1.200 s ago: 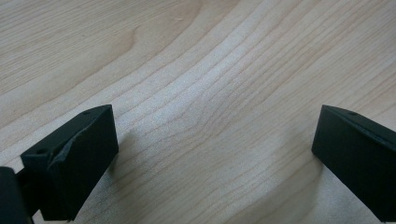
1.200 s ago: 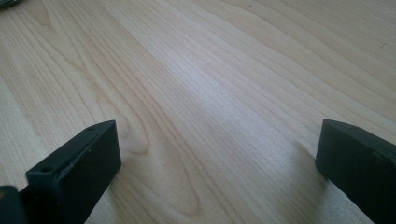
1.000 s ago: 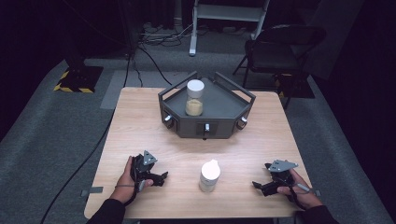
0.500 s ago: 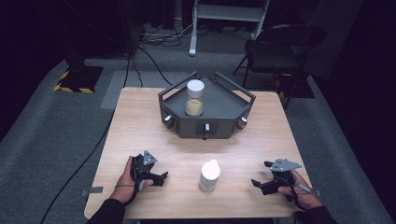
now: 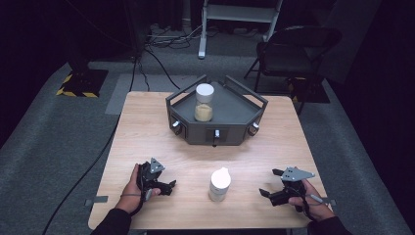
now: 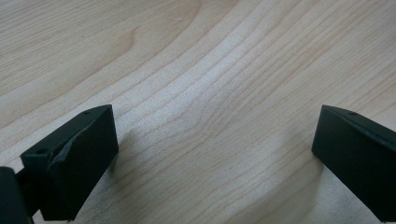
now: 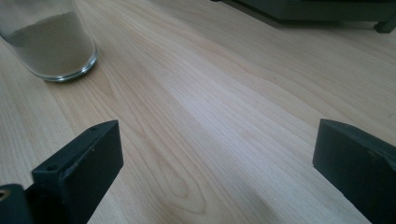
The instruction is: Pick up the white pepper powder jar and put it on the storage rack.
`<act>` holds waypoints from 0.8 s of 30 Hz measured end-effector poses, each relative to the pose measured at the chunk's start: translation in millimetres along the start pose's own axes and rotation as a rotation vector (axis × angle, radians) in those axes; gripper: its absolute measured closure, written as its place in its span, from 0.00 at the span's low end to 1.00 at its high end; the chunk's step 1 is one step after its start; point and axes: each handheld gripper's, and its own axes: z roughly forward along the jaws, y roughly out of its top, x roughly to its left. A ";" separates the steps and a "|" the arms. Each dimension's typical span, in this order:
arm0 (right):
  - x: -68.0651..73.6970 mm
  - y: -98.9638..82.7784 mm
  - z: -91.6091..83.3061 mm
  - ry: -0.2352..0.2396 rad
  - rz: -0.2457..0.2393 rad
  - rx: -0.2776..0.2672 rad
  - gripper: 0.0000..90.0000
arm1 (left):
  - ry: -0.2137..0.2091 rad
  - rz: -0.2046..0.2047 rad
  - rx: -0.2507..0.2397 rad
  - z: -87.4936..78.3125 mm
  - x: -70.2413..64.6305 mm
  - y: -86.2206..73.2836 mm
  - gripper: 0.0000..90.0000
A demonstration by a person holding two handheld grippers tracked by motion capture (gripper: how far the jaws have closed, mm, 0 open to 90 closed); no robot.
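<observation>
Left claw (image 5: pixel 165 186) sits low on the bench (image 5: pixel 147 127), near its front-left edge, held in the person's left hand (image 5: pixel 133 188). Jaws spread wide w/ nothing btwn them; left gripper view has bare wood grain across the gap.

Just right of that claw, approx. midway btwn both claws, stands a jar (image 5: pixel 219 184) w/ white lid, upright on the bench, apart from both. Right gripper view catches its glass base (image 7: pixel 49 42) up-left of the right claw's jaws, w/ tan powder inside. No label, brand or writing readable on it.

Ahead of both claws, well apart, toward the bench's far side: dark grey tray (image 5: pixel 230 105) w/ angled corners, knobs on its front wall. A second jar (image 5: pixel 204 102) stands upright in it, white lid, tan fill in the lower part. No legible text on tray or jar; too small to tell.

Right claw (image 5: pixel 276 185) is near the bench's front-right edge, gripped by the right hand (image 5: pixel 307 199), grey three-cornered plate on top. Jaws wide, empty, pointing toward the near jar, not touching it.

Beyond the bench: a dark folding chair (image 5: pixel 293 49) on grey floor.
</observation>
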 end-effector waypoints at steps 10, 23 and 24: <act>7.7 2.9 7.2 0.022 -0.012 -0.011 0.01 | 0.000 0.000 0.000 0.0 0.0 0.0 0.00; 15.1 8.9 16.9 0.064 -0.027 -0.016 0.01 | 0.000 0.002 0.000 0.0 0.2 0.1 0.00; 15.7 9.3 17.7 0.067 -0.029 -0.018 0.01 | 0.000 0.002 0.000 0.0 0.2 0.1 0.00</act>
